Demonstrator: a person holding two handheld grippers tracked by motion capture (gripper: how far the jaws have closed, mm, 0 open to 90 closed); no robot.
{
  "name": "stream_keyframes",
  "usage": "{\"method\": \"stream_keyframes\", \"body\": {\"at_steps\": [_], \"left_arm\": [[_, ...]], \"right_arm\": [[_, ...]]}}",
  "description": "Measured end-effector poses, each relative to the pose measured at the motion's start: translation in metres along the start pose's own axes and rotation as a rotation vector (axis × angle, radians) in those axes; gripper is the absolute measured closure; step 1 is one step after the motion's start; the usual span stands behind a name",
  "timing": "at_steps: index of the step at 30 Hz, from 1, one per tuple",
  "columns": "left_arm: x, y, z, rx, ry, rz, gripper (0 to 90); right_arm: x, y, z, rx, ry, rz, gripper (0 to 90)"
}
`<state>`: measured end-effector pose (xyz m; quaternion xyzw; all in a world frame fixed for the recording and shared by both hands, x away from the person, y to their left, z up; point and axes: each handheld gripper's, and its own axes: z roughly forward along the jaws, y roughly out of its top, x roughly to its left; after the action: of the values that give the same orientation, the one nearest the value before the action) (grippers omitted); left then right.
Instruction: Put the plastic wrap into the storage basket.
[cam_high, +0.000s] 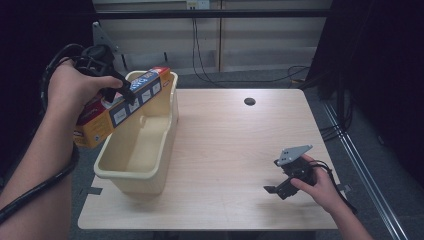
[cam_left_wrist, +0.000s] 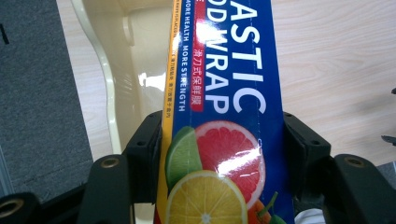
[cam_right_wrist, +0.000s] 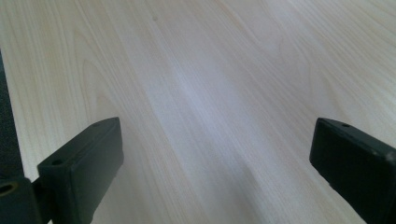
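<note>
The left gripper (cam_high: 122, 90) has the plastic wrap box (cam_high: 117, 106) clamped across its width, and the box hangs in the air, tilted, its upper end over the near-left rim of the cream plastic tub (cam_high: 137, 150). Its lower end sticks out past the tub's left wall, beyond the table edge. In the left gripper view the two black jaws sit tight against both long sides of the box (cam_left_wrist: 224, 116), and the lettering is easy to read: big white capitals on blue spelling out "ASTIC" and "OD WRAP", cut off at the frame's top. Beside that, a red strip carries Chinese characters, and small white print runs along it: "MORE HEALTH MORE STRENGTH". A yellow band edges the box on one side. Lower down comes printed fruit: a pink grapefruit half, a lime wedge, a lemon slice. From the high view the box's other face shows orange with a row of small white panels, too small to read.

Behind the box, the tub's glossy inner wall (cam_left_wrist: 140, 70) and curved rim catch the light; its inside shows bare in the high view.

Over on the right, the right gripper (cam_high: 280, 187) rests low at the table's (cam_high: 225, 135) near-right part, well apart from the tub. Its jaws stand wide, with bare pale wood grain (cam_right_wrist: 210, 93) between them.
</note>
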<state>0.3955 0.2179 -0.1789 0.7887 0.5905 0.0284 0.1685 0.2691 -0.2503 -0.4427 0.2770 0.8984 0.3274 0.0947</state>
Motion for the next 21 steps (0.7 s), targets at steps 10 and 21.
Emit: {"method": "stream_keyframes", "body": {"at_steps": [10, 21], "left_arm": [[0.006, -0.004, 0.002, -0.001, 0.024, -0.018, 40.8], [0.011, -0.006, 0.015, 0.013, 0.028, -0.046, 40.8]], "right_arm": [[0.001, 0.0, 0.001, 0.006, 0.006, 0.001, 3.0], [0.001, 0.0, 0.002, 0.002, 0.018, -0.003, 3.1]]}}
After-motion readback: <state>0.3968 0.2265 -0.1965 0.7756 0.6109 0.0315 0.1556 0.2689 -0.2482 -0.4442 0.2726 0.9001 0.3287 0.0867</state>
